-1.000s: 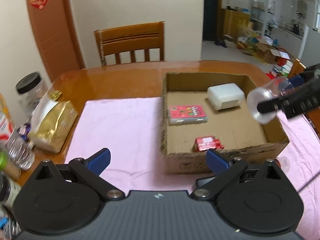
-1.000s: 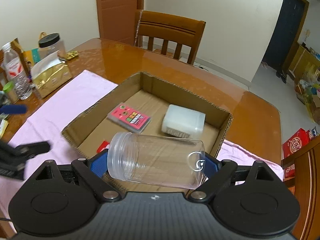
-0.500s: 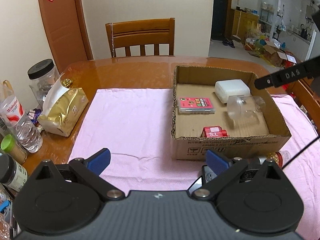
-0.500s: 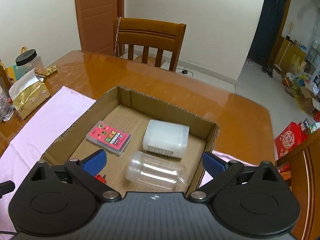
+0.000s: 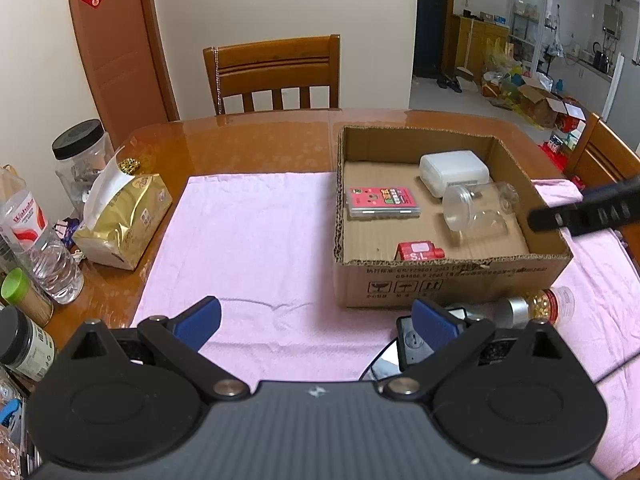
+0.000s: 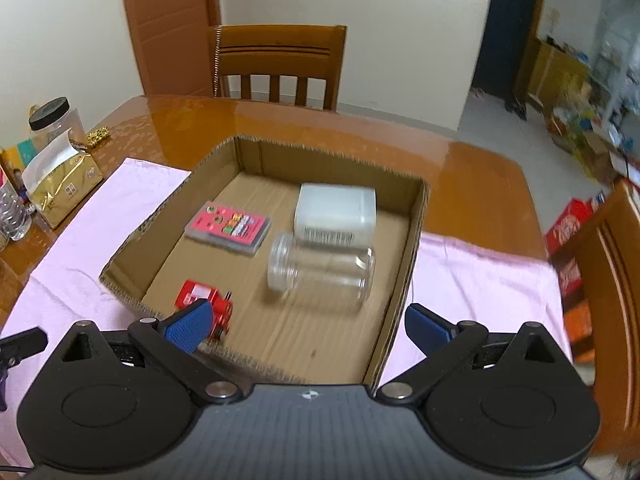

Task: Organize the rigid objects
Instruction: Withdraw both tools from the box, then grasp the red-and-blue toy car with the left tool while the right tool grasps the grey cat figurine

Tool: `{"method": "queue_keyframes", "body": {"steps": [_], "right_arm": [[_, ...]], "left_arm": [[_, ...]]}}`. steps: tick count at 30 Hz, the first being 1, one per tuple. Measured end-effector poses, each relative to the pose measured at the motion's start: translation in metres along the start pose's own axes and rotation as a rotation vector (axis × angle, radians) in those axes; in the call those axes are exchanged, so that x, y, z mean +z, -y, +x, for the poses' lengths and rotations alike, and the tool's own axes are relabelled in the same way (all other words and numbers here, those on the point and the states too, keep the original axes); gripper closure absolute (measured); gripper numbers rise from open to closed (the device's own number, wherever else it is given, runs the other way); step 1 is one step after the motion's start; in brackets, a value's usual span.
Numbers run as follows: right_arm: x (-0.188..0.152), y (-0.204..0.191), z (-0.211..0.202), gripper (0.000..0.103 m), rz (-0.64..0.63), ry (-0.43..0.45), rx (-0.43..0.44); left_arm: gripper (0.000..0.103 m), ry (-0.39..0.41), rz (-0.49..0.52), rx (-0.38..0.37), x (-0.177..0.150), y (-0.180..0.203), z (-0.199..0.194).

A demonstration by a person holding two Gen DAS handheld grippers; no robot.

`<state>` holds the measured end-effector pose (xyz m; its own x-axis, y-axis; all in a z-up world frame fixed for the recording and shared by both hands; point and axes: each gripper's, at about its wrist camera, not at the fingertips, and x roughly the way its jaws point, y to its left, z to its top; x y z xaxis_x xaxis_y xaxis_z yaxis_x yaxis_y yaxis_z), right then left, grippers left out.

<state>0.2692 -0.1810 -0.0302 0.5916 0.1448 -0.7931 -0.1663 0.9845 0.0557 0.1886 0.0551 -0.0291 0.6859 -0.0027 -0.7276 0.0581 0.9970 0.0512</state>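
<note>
Pink cloth [image 5: 256,240] covers wooden table [image 5: 248,140]; both grippers gape, holding nothing.

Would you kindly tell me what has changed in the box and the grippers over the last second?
The right gripper let go of the clear jar, which now lies on its side in the cardboard box beside the white container; its jaws stand open and empty. The pink case, red item and open left gripper stayed put.

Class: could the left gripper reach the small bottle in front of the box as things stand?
Probably yes: the left gripper is open, and the bottle lies on the cloth outside the box, with nothing over it.
</note>
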Motion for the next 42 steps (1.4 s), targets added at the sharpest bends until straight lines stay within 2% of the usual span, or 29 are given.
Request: {"method": "queue_keyframes", "body": {"steps": [9,15,23,30,35,38,42], "right_arm": [[-0.067,-0.023,-0.004,0.000,0.020,-0.033,0.030],[-0.099,-0.043,0.017,0.000,0.044,-0.103,0.015],[-0.111,-0.053,0.047,0.000,0.097,-0.150,-0.079],[-0.118,-0.035,0.045,0.000,0.140,-0.150,-0.155],[-0.124,-0.018,0.044,0.000,0.136,-0.171,-0.090],[-0.125,-0.021,0.049,0.000,0.034,-0.186,-0.075],[-0.126,-0.017,0.048,0.000,-0.019,-0.186,-0.031]], "left_arm": [[0.002,-0.018,-0.005,-0.021,-0.012,-0.006,0.004],[0.002,-0.048,-0.009,-0.032,-0.023,-0.011,0.008],[0.002,-0.061,-0.004,-0.055,-0.032,-0.016,0.005],[0.002,-0.063,0.032,-0.102,-0.039,-0.013,0.005],[0.002,-0.083,0.063,-0.140,-0.046,0.003,0.012],[0.002,-0.086,0.063,-0.146,-0.049,0.016,0.019],[0.002,-0.110,0.039,-0.147,-0.050,0.036,0.030]]}}
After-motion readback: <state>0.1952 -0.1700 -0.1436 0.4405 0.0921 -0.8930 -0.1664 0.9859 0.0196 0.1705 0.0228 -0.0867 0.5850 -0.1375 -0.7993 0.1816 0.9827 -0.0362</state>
